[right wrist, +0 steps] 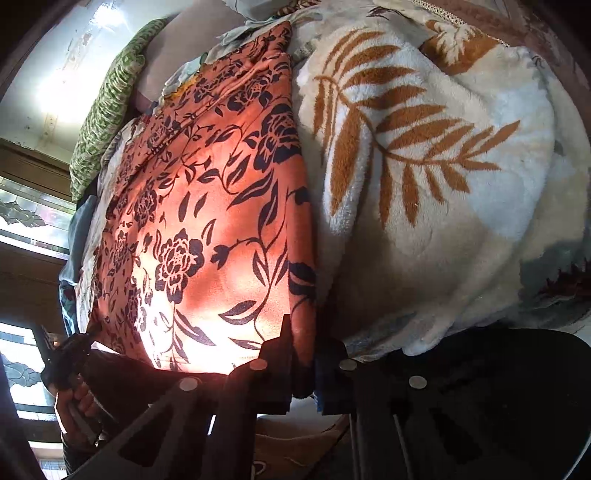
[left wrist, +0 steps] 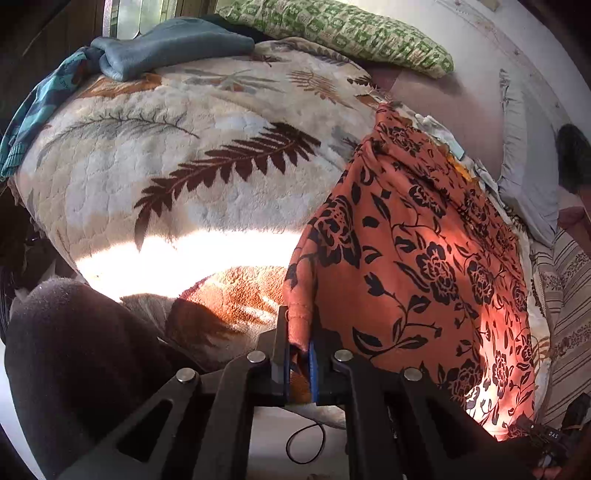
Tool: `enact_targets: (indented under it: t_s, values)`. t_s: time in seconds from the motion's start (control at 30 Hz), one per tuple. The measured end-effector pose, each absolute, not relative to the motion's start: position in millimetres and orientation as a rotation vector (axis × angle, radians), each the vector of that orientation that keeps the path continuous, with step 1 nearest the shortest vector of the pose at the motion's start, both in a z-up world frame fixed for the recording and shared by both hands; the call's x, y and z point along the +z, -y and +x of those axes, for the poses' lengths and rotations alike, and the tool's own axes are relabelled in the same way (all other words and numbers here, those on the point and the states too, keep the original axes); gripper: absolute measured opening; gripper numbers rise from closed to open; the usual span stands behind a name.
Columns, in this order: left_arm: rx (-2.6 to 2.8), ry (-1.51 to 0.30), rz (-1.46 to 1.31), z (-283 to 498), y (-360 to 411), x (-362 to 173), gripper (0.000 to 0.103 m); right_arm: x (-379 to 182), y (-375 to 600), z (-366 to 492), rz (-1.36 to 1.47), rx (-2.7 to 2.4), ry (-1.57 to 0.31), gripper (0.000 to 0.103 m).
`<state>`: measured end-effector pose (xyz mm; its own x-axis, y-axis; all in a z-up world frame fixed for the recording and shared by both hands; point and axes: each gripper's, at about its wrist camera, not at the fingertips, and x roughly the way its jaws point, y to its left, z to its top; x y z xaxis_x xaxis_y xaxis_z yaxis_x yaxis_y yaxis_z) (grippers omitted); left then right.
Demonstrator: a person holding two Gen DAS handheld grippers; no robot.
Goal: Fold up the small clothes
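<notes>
Sunlit bed: a plush leaf-print blanket [left wrist: 192, 155], with a green pillow [left wrist: 332, 29] beyond. On it lies a thin orange cloth [left wrist: 424, 240] with black flowers. My left gripper [left wrist: 297, 354] and right gripper [right wrist: 301, 354] each pinch a near corner, jaws closed.

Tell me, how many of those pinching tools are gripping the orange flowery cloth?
2. The left tool pinches the near left corner of the orange floral cloth; the right tool pinches its near right corner. Both views agree, and none seems hidden.
</notes>
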<state>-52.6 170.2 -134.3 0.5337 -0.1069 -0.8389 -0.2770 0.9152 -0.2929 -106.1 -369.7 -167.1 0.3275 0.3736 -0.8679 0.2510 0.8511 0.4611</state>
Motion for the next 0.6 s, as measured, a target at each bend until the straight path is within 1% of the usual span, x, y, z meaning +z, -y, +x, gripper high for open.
enact_targets:
  t_s: [0.07,0.23,0.3,0.43,0.6]
  values:
    - [0.082,-0.955,-0.415,-54,-170,-115,0.007,-151,368,-109,0.584,0.099,-1.225,0.008]
    - [0.037,-0.864,-0.439,-43,-167,-77,0.007,-111,373,-99,0.714,0.203,-1.116,0.008]
    - [0.031,-0.868,-0.462,-35,-169,-74,0.007,-108,377,-90,0.774,0.23,-1.089,0.008]
    - [0.028,-0.897,-0.514,-25,-173,-73,0.007,-124,385,-77,0.901,0.246,-1.08,0.008]
    - [-0.023,-0.839,-0.474,17,-165,-35,0.007,-114,399,-55,1.015,0.294,-1.01,0.008]
